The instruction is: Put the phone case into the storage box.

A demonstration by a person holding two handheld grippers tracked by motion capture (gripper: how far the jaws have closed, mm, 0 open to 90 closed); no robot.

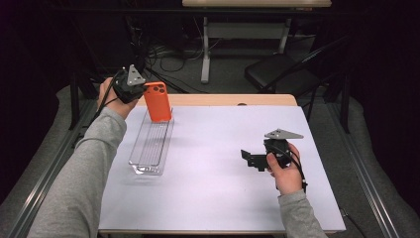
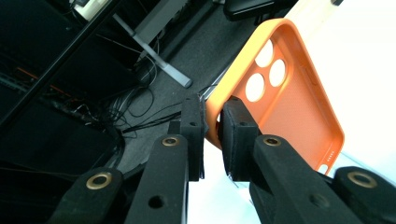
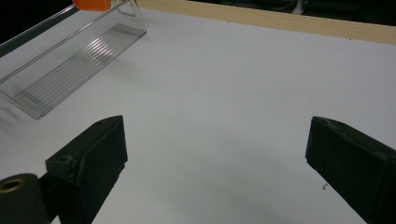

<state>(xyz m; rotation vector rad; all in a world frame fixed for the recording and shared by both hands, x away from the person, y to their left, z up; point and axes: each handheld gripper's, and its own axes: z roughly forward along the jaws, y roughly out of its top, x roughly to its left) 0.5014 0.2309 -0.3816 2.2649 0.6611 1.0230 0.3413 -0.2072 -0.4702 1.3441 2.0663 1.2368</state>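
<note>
Pinched only by its rim in the left gripper point(image 2: 212, 133), the orange phone case point(image 1: 158, 101) hangs over the far end of the clear tray point(image 1: 150, 147) and could twist loose, missing it, while the right gripper point(image 3: 217, 158) waits spread.

Pretty dark room: black chair point(image 1: 277, 72) and tangled cables point(image 1: 163, 54) on grey floor point(image 1: 223, 74) behind the white-topped table point(image 1: 223, 163).

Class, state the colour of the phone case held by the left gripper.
The phone case is orange, seen best in the left gripper view, pinched by the left gripper.
</note>
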